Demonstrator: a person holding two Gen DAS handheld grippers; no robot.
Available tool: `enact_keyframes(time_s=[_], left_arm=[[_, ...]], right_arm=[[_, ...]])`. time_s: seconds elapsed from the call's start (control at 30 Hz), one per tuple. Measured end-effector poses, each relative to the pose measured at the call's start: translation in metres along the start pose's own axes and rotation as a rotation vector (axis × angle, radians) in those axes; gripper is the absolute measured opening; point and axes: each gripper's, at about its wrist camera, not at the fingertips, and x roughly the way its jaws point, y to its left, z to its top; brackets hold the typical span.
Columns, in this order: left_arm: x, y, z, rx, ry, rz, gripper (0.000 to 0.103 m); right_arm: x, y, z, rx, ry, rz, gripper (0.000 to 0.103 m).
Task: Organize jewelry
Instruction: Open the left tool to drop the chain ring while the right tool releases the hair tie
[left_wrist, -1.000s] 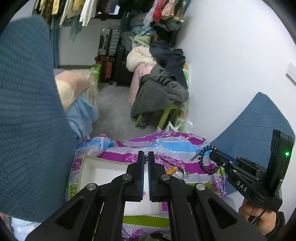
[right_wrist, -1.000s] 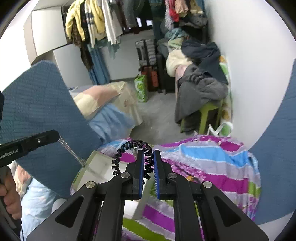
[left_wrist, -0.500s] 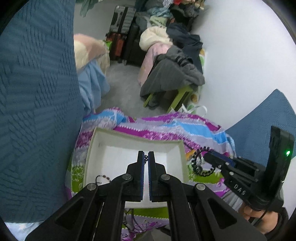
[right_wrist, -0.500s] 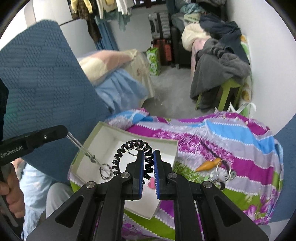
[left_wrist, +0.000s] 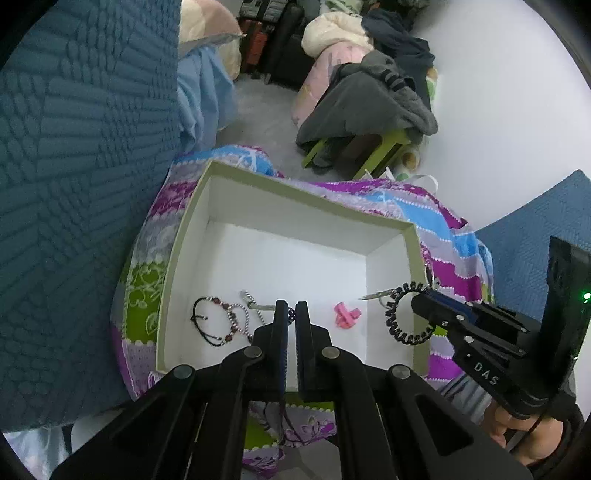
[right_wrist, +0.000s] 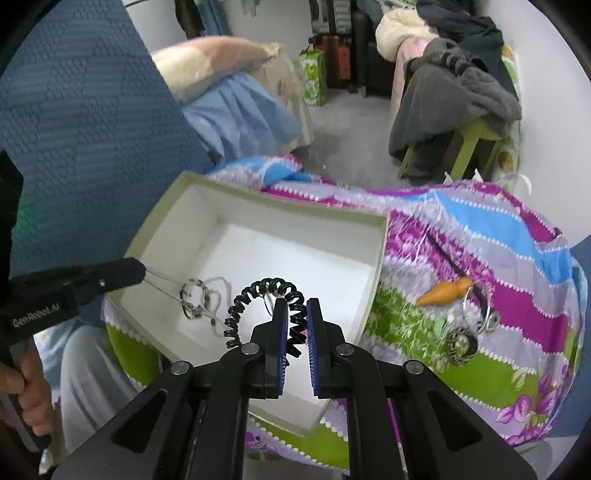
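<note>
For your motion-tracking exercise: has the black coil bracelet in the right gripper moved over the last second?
Yes. The black coil bracelet, once above the striped cloth, now hangs over the white box.

Chain (right_wrist: 162, 286): blurred; far end hidden in the left gripper (right_wrist: 142, 272).
Pink piece (left_wrist: 346, 314): too small to identify.
Box (right_wrist: 380, 258) near corner: behind right gripper (right_wrist: 294, 314).
</note>
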Motion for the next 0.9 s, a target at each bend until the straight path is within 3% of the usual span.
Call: enact_keyframes(time_s=[0.4, 0.47, 0.5, 0.7, 0.9], left_arm=[[0.009, 0.012, -0.006, -0.078, 0.076, -0.024, 0.005], [0.007, 0.011, -0.005, -0.076, 0.076, -0.016, 0.005], [0.006, 0.01, -0.004, -0.074, 0.075, -0.013, 0.005], [-0.015, 0.001, 0.001, -0.047, 0.038, 0.01, 0.005], [-0.053, -0.023, 0.007, -0.015, -0.055, 0.026, 0.005]], right_arm=[[0.018, 0.001, -0.01, 0.013, 0.084, 0.012, 0.01], [0.015, 0.0, -0.009, 0.017, 0.085, 0.019, 0.017], [0.013, 0.0, -0.009, 0.017, 0.082, 0.022, 0.025], [-0.013, -0.001, -0.002, 0.015, 0.01, 0.03, 0.025], [-0.065, -0.003, 0.01, 0.005, -0.113, 0.03, 0.025]])
